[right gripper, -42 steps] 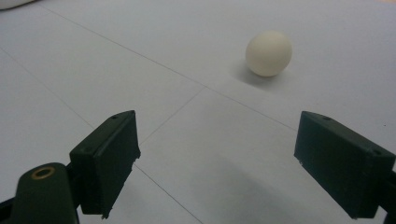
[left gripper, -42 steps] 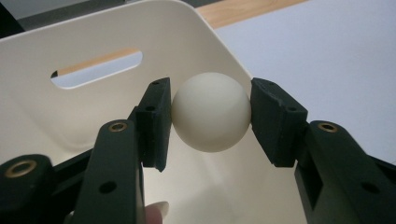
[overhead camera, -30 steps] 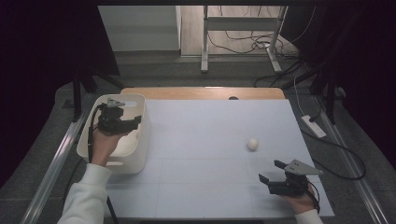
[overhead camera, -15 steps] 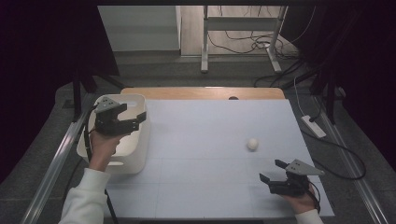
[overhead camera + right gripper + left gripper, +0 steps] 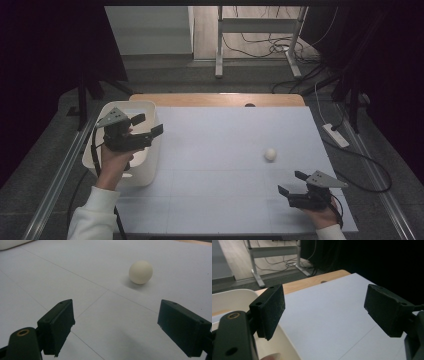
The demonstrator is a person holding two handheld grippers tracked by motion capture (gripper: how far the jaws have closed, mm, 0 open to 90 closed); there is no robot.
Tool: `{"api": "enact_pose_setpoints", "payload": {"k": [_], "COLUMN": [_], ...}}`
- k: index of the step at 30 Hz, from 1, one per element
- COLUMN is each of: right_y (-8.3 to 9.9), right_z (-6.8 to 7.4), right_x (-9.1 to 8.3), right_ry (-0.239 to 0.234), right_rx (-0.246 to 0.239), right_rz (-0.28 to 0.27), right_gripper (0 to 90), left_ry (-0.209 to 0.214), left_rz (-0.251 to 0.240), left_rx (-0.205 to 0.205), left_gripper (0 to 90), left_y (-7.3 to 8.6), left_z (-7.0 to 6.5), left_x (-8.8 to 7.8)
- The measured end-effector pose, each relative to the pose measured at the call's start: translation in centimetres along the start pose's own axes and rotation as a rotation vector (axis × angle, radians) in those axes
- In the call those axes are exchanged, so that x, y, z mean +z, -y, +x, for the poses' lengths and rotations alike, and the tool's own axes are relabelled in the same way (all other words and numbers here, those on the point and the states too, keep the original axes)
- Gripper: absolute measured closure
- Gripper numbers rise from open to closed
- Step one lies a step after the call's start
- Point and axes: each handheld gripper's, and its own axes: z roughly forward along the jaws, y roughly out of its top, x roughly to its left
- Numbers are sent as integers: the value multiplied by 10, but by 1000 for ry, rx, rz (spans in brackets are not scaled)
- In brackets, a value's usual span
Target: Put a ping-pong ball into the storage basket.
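A small white ball rests on the pale table mat, right of centre. My right gripper sits low near the front right corner, open, with the ball ahead of its jaws and apart from them; nothing lies between the jaws of the right gripper. A white bin stands at the table's left edge. My left gripper hangs above the bin's right rim, open and holding nothing. In the left gripper view, the left gripper points across the mat, with the bin at lower left.
The mat covers most of the table, with a wooden strip along the far edge. A power strip and cables lie on the floor to the right. A metal stand is beyond the table.
My left gripper has lifted out of the bin and moved right, toward the bin's right rim. The right gripper and the ball have stayed put.
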Motion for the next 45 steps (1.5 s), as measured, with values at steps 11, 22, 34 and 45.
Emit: {"api": "enact_pose_setpoints", "payload": {"k": [11, 22, 34, 45], "right_y": [0, 0, -1, -1], "right_z": [0, -1, 0, -1], "right_x": [0, 0, 2, 1], "right_ry": [2, 2, 0, -1], "right_rx": [-4, -5, -10, -10], "right_rz": [0, 1, 4, -1], "right_gripper": [140, 140, 140, 140], "left_ry": [62, 129, 188, 227], "left_rz": [-17, 14, 39, 83], "left_rx": [17, 53, 74, 107], "left_gripper": [176, 169, 152, 143], "left_y": [1, 6, 8, 11], "left_z": [-15, -37, -58, -77], "left_x": [1, 15, 31, 52]}}
